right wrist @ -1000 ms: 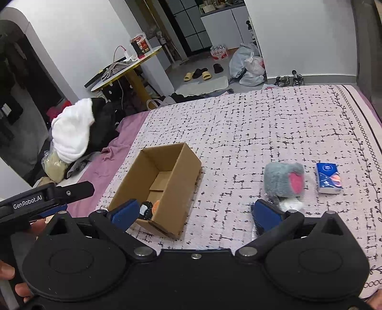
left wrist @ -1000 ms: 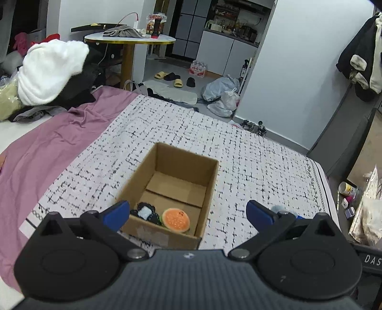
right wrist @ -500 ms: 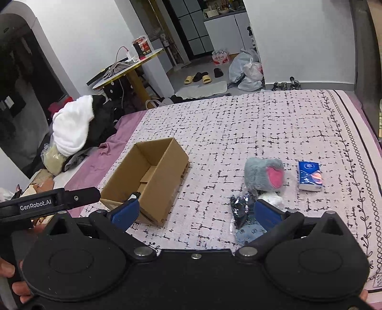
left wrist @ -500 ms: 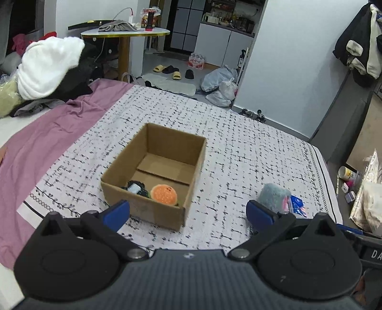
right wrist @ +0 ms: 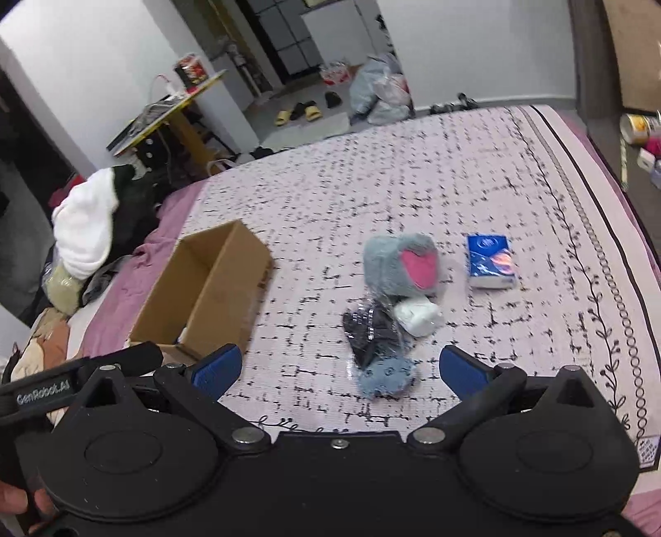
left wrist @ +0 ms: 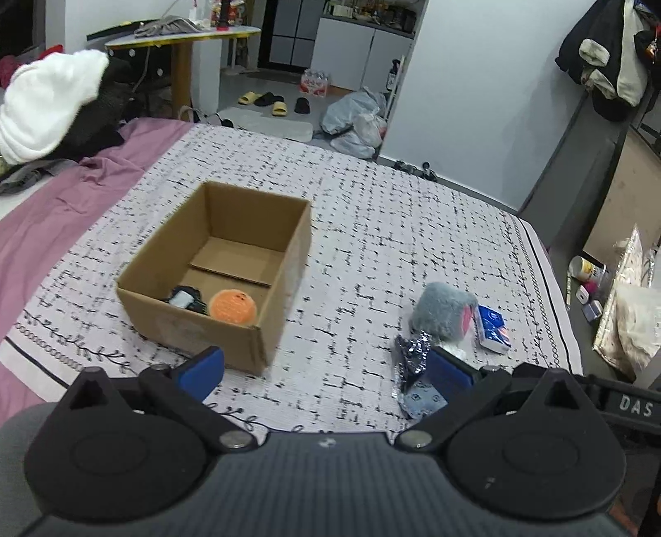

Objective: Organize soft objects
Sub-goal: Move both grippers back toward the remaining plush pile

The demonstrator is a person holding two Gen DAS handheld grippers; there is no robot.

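An open cardboard box (left wrist: 231,264) (right wrist: 206,289) sits on the patterned bedspread and holds an orange plush ball (left wrist: 232,306) and a small black-and-white soft item (left wrist: 184,297). To its right lie a grey plush with a pink patch (left wrist: 444,310) (right wrist: 400,264), a clear bag of rolled socks in black, white and blue (right wrist: 382,334) (left wrist: 413,363), and a blue tissue pack (right wrist: 490,261) (left wrist: 491,328). My left gripper (left wrist: 326,367) is open and empty, held above the bed's near edge. My right gripper (right wrist: 338,367) is open, with the sock bag just ahead of its fingers.
A pile of white and black clothes (left wrist: 49,111) lies on the purple sheet (left wrist: 62,206) at the left. Beyond the bed stand a round table (left wrist: 181,37), slippers and plastic bags (left wrist: 355,124) on the floor. A person's hand (right wrist: 24,508) holds the left gripper's handle.
Both grippers have pulled back and swung right. The box has shifted left in both views, and the grey plush, sock bag and tissue pack have come into fuller view. Both stay open.
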